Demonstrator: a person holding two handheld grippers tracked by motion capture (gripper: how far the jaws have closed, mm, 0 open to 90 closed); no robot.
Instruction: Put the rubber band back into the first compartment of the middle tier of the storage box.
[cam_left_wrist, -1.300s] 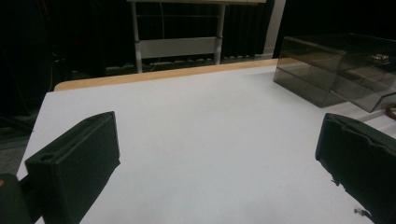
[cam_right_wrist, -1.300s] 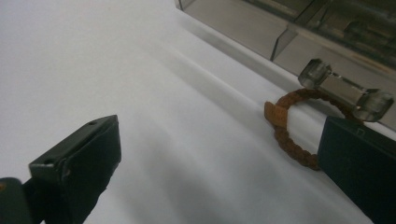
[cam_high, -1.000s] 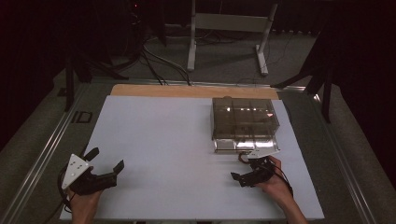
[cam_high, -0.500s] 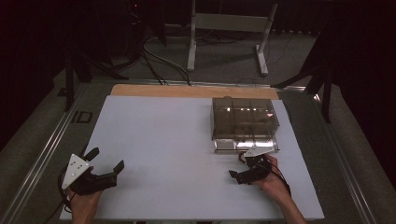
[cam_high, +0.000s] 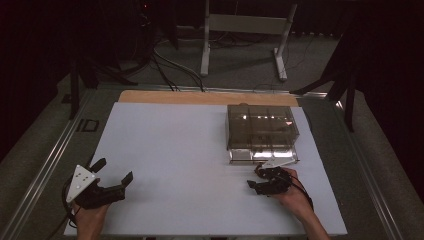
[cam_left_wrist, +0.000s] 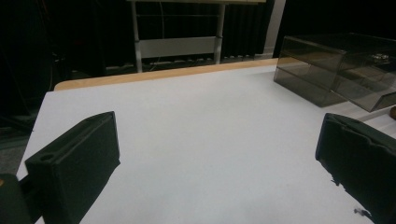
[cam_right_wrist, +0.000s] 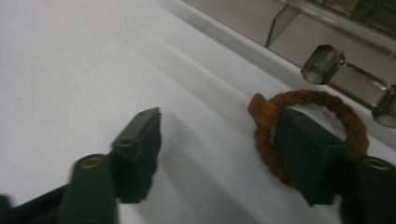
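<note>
A brown braided ring (cam_right_wrist: 322, 99) lies on the white table (cam_high: 190, 150) just in front of a smoky clear drawer box (cam_high: 262, 127). My right gripper (cam_right_wrist: 217, 126) is low over the table beside it. Its jaws have just been closing and still stand apart. One fingertip (cam_right_wrist: 303, 149) sits at or inside the ring's loop, hiding part of it, and the ring's near edge lies between the jaws without being pinched. In the high view the right gripper (cam_high: 254, 177) is at the box's front. My left gripper (cam_high: 114, 171) rests open near the front left, nothing between its jaws (cam_left_wrist: 217, 135).
The box (cam_left_wrist: 336, 65) has clear round knobs (cam_right_wrist: 322, 63) on its front, close behind the ring. A wooden strip (cam_high: 200, 97) runs along the table's far edge. Metal rails flank the table, with a white stand (cam_high: 245, 25) and cables on the floor beyond.
The right gripper's jaws have come closer together beside the ring. Both hands stay where they were, and the left gripper is unchanged.
</note>
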